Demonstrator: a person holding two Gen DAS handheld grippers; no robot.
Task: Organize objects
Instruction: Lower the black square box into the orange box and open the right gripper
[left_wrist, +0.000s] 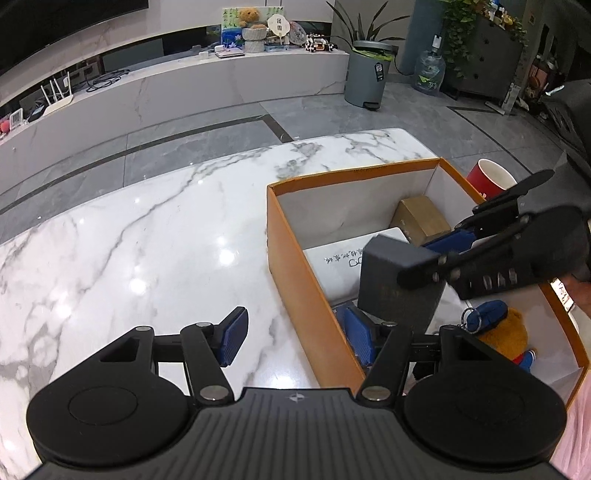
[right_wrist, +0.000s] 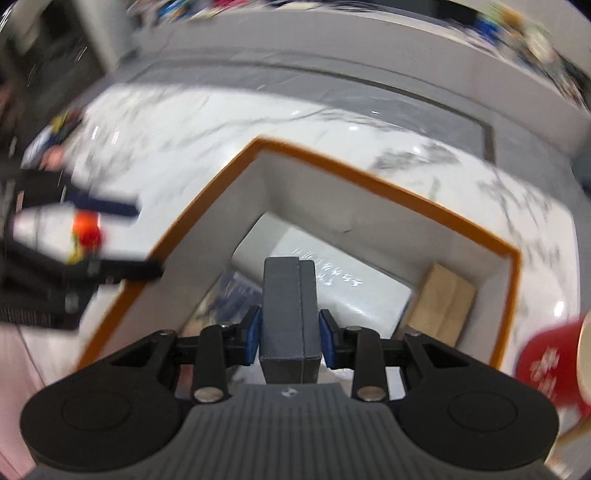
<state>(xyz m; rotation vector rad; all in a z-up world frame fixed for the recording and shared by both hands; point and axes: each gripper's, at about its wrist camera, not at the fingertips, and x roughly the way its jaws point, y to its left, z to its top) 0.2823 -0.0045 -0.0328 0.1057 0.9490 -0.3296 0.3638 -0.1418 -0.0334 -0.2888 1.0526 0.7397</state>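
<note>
Right gripper over the orange box, fingers clamped on the two broad faces of a dark grey rectangular case, held upright above the box interior. Left gripper astride the near box wall, fingers wide apart and holding nothing: one pad over the marble bench, the other inside the box. Already in the box: white flat carton, brown cardboard carton, plush toy with blue keyring pouch. Red paper cup on the bench beyond the far wall. Step in hand, judged: placing the case. Next move likely to call for lowering onto the white carton or into a free gap beside it, then releasing, clear of the left gripper's inner finger.
</note>
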